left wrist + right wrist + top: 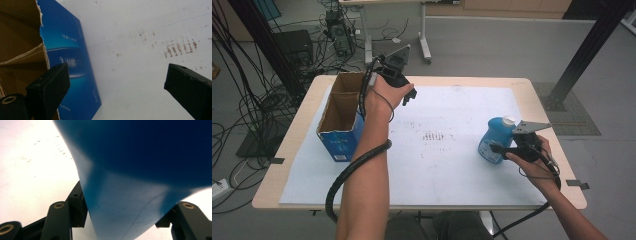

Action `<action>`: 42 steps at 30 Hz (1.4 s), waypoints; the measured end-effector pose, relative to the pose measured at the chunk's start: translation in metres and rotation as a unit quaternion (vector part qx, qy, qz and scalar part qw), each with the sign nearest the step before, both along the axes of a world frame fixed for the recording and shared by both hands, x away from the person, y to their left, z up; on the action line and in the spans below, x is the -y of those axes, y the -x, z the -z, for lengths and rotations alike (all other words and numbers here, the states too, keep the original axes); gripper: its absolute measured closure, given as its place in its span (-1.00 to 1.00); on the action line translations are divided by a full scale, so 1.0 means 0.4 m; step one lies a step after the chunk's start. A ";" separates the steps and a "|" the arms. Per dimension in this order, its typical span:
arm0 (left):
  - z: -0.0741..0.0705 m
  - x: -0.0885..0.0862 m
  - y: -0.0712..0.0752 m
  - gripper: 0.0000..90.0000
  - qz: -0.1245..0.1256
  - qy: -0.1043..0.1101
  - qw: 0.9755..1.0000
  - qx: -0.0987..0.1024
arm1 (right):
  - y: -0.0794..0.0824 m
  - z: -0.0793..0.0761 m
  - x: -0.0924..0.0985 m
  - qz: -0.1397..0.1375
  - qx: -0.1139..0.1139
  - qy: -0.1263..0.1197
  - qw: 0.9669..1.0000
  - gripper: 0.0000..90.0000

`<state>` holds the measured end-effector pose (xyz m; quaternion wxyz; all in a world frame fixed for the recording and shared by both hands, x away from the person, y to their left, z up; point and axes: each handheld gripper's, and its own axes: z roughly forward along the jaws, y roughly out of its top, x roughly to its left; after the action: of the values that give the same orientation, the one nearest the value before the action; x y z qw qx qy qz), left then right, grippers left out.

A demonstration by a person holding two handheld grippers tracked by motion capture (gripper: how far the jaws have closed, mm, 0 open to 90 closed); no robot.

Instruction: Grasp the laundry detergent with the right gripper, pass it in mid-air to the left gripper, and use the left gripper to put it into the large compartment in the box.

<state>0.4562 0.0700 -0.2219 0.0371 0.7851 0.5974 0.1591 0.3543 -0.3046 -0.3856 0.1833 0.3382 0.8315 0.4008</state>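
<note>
One open cardboard box (341,116); right hand-held gripper (503,149) clamps blue bottle (495,139).

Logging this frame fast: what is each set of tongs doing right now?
Left tongs: open, empty, beside the blue cardboard box.
Right tongs: shut on the blue bottle.

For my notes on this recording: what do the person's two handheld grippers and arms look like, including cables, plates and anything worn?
Both are black handheld tools. The left gripper has two blocky black jaws with brass-ringed holes; the right gripper has the same. Each carries a grey three-cornered plate on top and trails a black ribbed cable. The forearms are bare, with no sleeves or gloves in view.
</note>
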 end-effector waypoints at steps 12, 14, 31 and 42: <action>-0.008 -0.004 0.008 -0.86 -0.001 -0.001 1.000 0.004 | -0.001 0.001 0.001 -0.002 0.000 0.000 1.000 -0.07; -0.011 -0.005 0.009 -0.86 0.000 -0.002 1.000 0.002 | -0.001 0.002 0.003 -0.004 0.001 -0.003 1.000 -0.07; -0.023 -0.013 0.013 -0.85 0.000 -0.001 1.000 0.003 | 0.000 0.002 0.003 -0.001 0.002 -0.004 1.000 -0.04; -0.023 -0.009 0.017 -0.85 0.003 -0.001 1.000 0.003 | 0.002 0.003 0.003 0.000 0.002 -0.005 1.000 -0.02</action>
<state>0.4493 0.0735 -0.2126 0.0392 0.7863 0.5949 0.1620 0.3534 -0.3059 -0.3869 0.1833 0.3382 0.8289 0.4061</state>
